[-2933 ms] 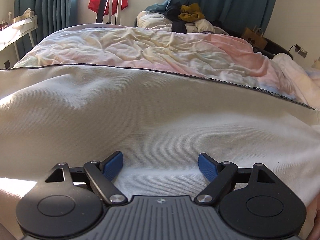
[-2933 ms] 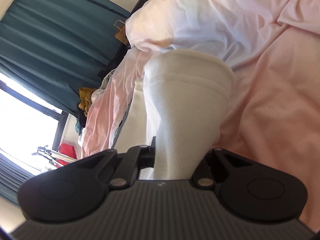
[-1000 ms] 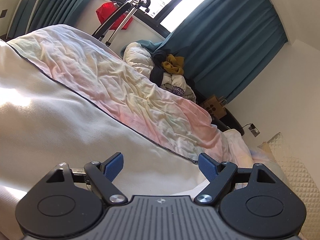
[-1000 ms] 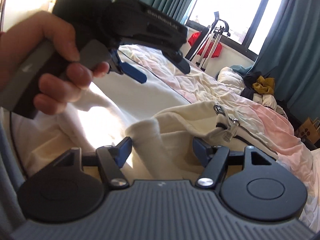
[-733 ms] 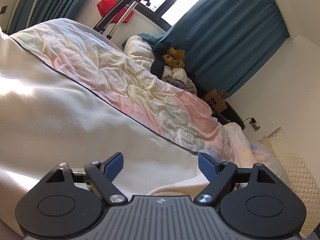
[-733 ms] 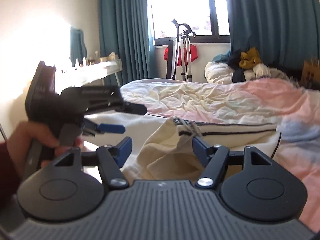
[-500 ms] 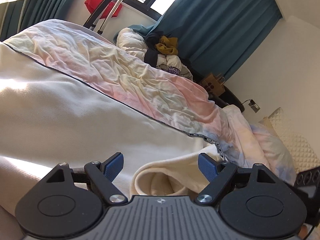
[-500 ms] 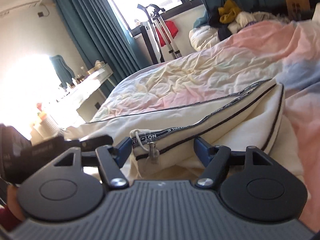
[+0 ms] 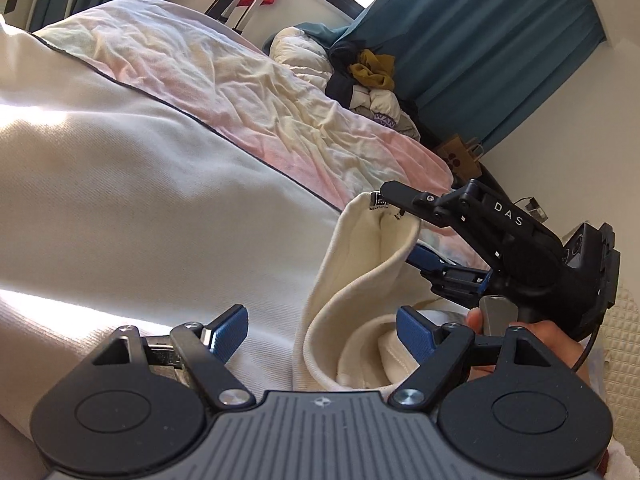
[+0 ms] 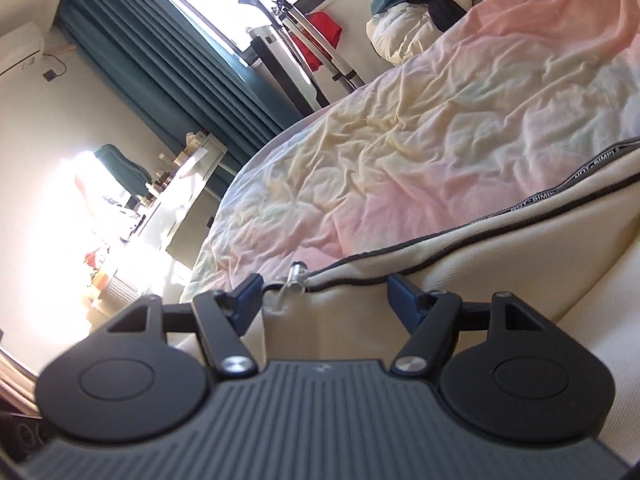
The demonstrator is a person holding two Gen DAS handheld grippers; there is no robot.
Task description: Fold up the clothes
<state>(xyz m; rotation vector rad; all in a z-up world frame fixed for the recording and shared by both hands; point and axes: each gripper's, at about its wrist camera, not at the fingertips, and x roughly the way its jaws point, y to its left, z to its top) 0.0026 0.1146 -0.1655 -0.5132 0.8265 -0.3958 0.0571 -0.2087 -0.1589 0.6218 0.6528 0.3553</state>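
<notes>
Left wrist view: left gripper point(image 9: 322, 330) jaws wide apart over the cream garment point(image 9: 140, 208) on the bed point(image 9: 280, 92), a raised fold sitting between the pads, gripping nothing. Right gripper point(image 10: 326, 294) also spread wide, straddling the zipper pull point(image 10: 295, 276) at the garment's edge; contact with the cloth unclear. Right hand point(image 9: 532, 344) mostly hidden behind the left gripper's body.

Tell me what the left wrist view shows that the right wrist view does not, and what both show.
Only the left wrist view shows the right gripper from outside, its jaws open around a raised fold of the cream garment, the hand holding it, and a paper bag. Only the right wrist view shows the zipper pull, a desk and an air conditioner. Both show the bed sheet, blue curtains and a clothes pile.
</notes>
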